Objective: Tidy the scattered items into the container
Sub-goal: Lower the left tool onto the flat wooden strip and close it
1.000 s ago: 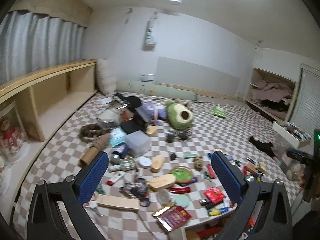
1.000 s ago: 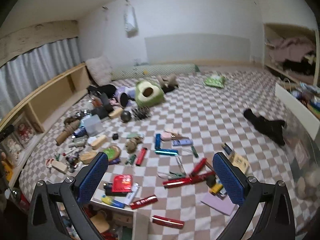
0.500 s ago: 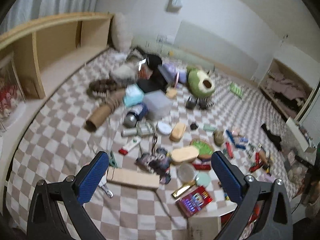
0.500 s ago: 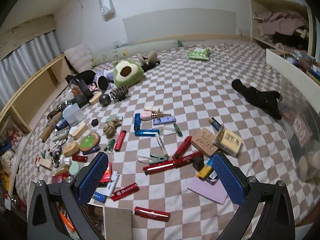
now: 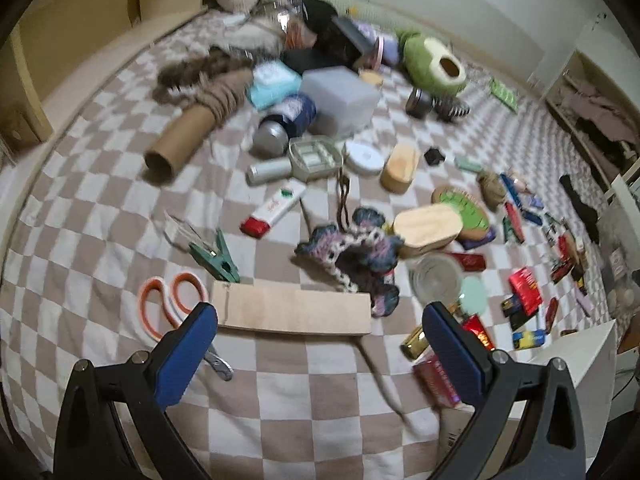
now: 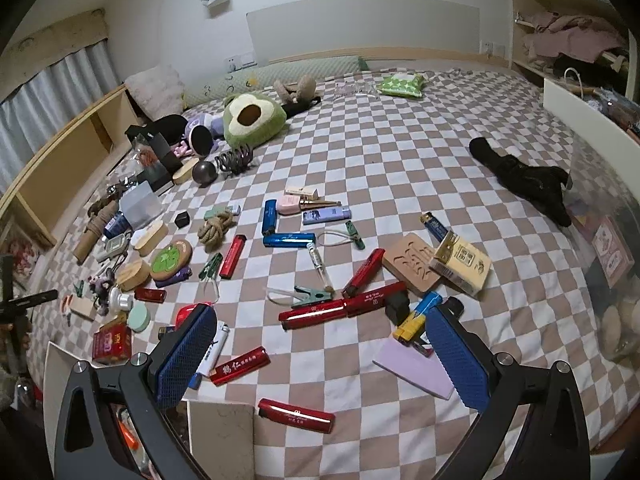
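Checkered bed's still a mess, but your left gripper has dropped, wide open and empty, onto the wooden block; right gripper hovers open too.

Grey curtain, wall shelf w/ clothes, maybe.

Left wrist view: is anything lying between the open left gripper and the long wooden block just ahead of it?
Nothing visible blocks it. The left gripper is open, and the wooden block lies between its fingertips. The orange-handled scissors sit beside the left finger, and crocheted fabric overlaps the block's far right end.
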`<action>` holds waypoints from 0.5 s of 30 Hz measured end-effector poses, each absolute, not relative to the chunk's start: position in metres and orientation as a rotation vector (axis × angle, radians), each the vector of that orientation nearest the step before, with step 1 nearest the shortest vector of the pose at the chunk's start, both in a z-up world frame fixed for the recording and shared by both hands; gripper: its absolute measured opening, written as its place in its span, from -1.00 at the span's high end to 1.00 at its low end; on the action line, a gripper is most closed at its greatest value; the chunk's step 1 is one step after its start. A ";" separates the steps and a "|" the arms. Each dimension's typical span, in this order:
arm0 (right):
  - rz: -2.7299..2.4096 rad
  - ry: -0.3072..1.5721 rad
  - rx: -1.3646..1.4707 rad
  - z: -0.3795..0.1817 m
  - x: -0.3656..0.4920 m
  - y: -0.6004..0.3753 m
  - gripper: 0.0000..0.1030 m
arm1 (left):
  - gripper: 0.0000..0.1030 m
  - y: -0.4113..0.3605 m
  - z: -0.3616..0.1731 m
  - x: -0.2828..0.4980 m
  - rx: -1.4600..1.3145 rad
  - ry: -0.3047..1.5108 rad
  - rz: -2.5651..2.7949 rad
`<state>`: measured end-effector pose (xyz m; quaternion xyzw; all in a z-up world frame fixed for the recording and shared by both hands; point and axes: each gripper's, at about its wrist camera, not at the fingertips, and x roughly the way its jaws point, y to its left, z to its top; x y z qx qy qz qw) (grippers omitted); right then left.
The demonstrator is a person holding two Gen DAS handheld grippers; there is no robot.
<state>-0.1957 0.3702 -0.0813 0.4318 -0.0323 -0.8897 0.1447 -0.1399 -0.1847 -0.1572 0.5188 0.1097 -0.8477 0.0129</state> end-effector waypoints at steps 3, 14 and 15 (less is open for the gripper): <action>-2.550 -0.101 1.258 -0.084 -0.198 0.369 -1.00 | -1.00 -0.178 -0.172 -0.147 1.664 0.281 -2.625; -2.481 -0.046 1.286 -0.095 -0.202 0.349 -1.00 | -1.00 -0.170 -0.208 -0.163 1.684 0.076 -2.565; -2.475 -0.041 1.287 -0.096 -0.202 0.347 -1.00 | -1.00 -0.169 -0.209 -0.164 1.672 0.048 -2.565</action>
